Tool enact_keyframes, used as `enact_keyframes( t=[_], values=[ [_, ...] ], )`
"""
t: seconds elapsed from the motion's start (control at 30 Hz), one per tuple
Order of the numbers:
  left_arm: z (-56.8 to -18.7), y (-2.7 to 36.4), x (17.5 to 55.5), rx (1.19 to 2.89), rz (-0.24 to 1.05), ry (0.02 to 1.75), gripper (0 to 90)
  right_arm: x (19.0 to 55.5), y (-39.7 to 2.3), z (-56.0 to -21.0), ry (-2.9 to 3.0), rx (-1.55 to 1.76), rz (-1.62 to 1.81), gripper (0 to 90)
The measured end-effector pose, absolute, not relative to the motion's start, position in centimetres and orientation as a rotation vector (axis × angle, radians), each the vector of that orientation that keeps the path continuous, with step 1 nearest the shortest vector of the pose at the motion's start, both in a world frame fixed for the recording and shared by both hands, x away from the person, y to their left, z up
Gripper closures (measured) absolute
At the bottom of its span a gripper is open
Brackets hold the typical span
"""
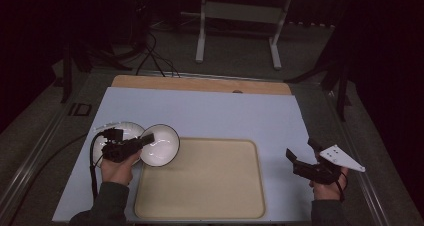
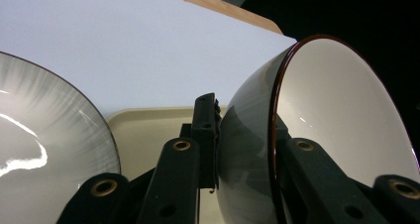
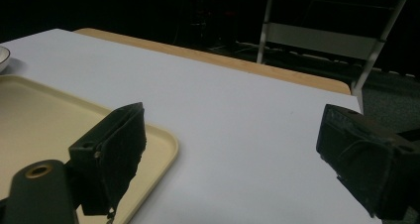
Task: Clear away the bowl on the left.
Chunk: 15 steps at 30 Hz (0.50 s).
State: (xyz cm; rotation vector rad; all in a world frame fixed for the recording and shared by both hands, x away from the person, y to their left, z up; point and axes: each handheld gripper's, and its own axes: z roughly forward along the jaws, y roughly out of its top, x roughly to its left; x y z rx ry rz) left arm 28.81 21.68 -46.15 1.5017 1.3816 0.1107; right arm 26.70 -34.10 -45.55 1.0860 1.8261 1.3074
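From above the near edge of the desk (image 1: pixel 210 111) we look forward and down, taking in the whole pale top and the floor beyond at twelve o'clock. Riding the left tool (image 2: pixel 218 149), we sit very close behind the bowl (image 2: pixel 341 125), facing the far wooden edge across the tray (image 2: pixel 148 130). Riding the right tool (image 3: pixel 228 154), we look low over the desk toward eleven o'clock. All three views share the tray's corner (image 3: pixel 158 140) and the wooden strip (image 1: pixel 200 83).
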Motion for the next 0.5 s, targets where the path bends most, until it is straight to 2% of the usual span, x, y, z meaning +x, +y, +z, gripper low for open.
enact_keyframes(
  t=[0.5],
  values=[
    [-46.6,20.2,28.9,1.543,0.102,1.358,77.0,26.7,-34.1,-45.5,1.826,1.085,1.306,11.6]
  ],
)
